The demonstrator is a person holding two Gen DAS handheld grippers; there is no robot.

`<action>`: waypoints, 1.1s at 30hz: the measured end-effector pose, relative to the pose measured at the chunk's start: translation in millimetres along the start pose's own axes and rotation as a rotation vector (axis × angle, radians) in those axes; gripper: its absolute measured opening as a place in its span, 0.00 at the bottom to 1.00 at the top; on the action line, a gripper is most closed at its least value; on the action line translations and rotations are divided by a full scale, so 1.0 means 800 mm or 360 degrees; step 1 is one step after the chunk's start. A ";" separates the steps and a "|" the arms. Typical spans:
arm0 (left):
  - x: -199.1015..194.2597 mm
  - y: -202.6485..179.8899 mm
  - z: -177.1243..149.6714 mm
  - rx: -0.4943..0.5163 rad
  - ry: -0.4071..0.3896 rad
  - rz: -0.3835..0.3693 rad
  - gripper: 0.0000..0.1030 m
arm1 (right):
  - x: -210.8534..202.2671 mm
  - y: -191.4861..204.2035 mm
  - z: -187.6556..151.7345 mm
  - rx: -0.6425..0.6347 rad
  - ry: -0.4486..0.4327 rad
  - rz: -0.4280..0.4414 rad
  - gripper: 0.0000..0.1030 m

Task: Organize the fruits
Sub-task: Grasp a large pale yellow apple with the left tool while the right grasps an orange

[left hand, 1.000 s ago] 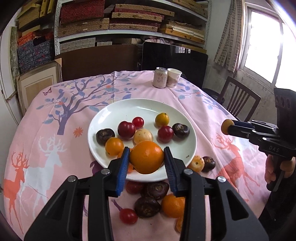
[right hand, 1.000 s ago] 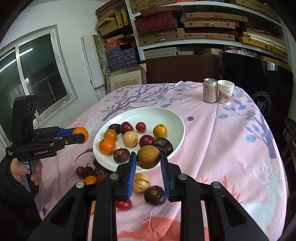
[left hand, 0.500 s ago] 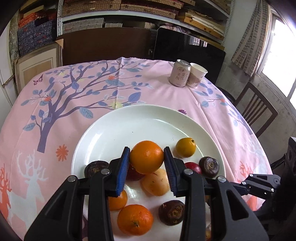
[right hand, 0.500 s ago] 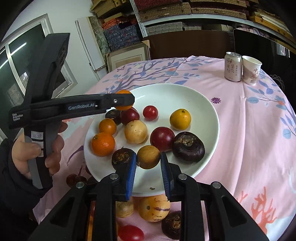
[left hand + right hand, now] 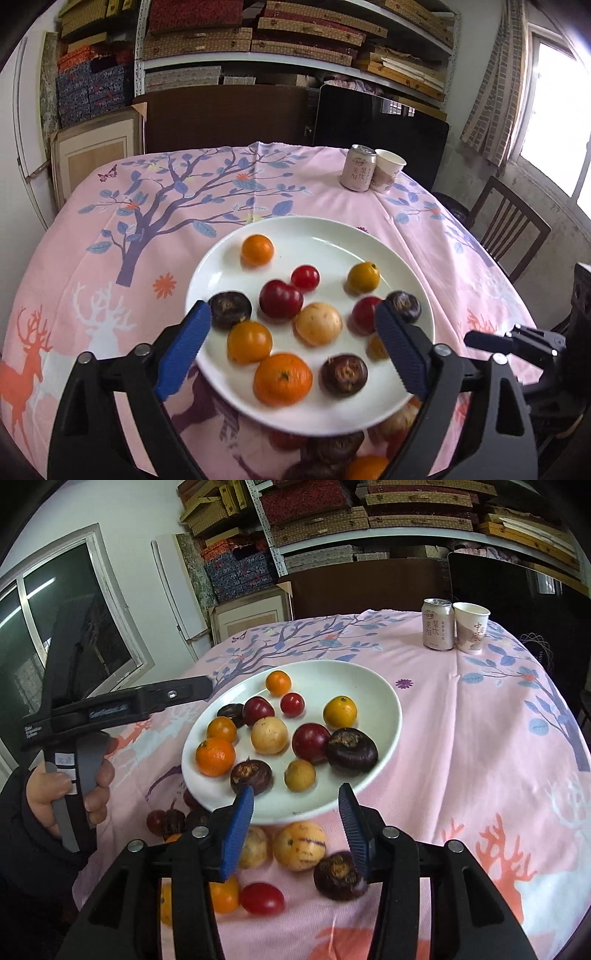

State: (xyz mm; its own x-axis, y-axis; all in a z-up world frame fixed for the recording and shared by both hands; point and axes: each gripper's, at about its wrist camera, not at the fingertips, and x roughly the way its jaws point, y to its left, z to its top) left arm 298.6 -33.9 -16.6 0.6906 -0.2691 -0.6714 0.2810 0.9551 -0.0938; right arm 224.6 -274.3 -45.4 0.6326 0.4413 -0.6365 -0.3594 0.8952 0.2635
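On the pink tablecloth (image 5: 480,738), near edge: loose fruit, several pieces, not yet on the white plate (image 5: 384,698).

Item, right gripper (image 5: 295,834): jaws opening, nothing between the pads; it hangs over the plate's near rim, pointing down and forward. A small yellow-brown fruit (image 5: 300,775) lies on the plate just beyond its tips, apart from both pads.

Item, left gripper (image 5: 295,354): jaws opening wide, nothing held; a small orange (image 5: 257,250) sits alone at the plate's far left, well beyond its tips.

Relation governing the next pick, by judgement: the loose fruit lies below and behind both sets of tips, toward the person, so either gripper must draw back and dip. The right one is nearer the striped yellow fruit (image 5: 304,845) and the dark round fruit (image 5: 340,875), both directly under its fingers. All pieces are roundish, with no long axis to align to, save the oval red tomato (image 5: 263,899), lying crosswise.

Obscured: in the left wrist view the loose pieces are cut off at the bottom edge and screened by the plate rim and gripper body; kinds uncertain. In the right wrist view, the fruits left of the fingers are partly hidden. Motion blur softens the near fruit.
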 end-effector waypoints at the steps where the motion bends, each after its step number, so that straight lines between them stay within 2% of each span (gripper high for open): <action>1: -0.012 -0.005 -0.014 0.0029 0.0005 -0.0008 0.89 | -0.008 -0.001 -0.010 0.0003 -0.0002 -0.0019 0.52; 5: -0.048 -0.028 -0.075 0.0152 0.0085 -0.0050 0.91 | -0.032 -0.002 -0.041 -0.0001 -0.0015 -0.0099 0.57; 9: -0.068 -0.064 -0.139 0.0320 0.0155 -0.0028 0.91 | -0.050 -0.002 -0.067 0.0016 -0.0024 -0.0151 0.59; 12: -0.072 -0.075 -0.170 0.0322 0.0189 -0.0045 0.91 | -0.054 0.000 -0.080 0.0029 -0.0013 -0.0165 0.59; 17: -0.062 -0.079 -0.191 0.0243 0.0227 -0.0046 0.91 | -0.058 0.012 -0.104 0.0029 0.0002 -0.0169 0.59; 21: -0.054 -0.086 -0.195 0.0238 0.0223 0.0020 0.90 | -0.062 0.019 -0.117 0.0000 0.0007 -0.0193 0.59; 23: -0.052 -0.088 -0.194 0.0239 0.0211 0.0022 0.76 | -0.066 0.017 -0.121 0.0013 0.0001 -0.0200 0.59; 24: -0.051 -0.090 -0.194 0.0234 0.0215 -0.0021 0.64 | -0.068 0.015 -0.122 0.0021 -0.0002 -0.0205 0.59; 27: -0.048 -0.103 -0.199 0.0287 0.0234 -0.0075 0.43 | -0.072 0.010 -0.125 0.0038 -0.0006 -0.0215 0.59; 29: -0.048 -0.107 -0.203 0.0305 0.0226 -0.0066 0.43 | -0.072 0.010 -0.125 0.0041 -0.0004 -0.0209 0.59; 33: -0.056 -0.096 -0.204 0.0234 0.0196 -0.0101 0.42 | -0.071 0.018 -0.125 0.0007 -0.0001 -0.0187 0.59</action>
State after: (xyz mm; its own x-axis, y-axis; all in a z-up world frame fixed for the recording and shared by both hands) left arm 137.7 -75.0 -99.2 0.5841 -0.3020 -0.7534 0.4219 0.9059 -0.0360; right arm 115.2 -292.2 -77.7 0.6705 0.3332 -0.6629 -0.2797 0.9411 0.1902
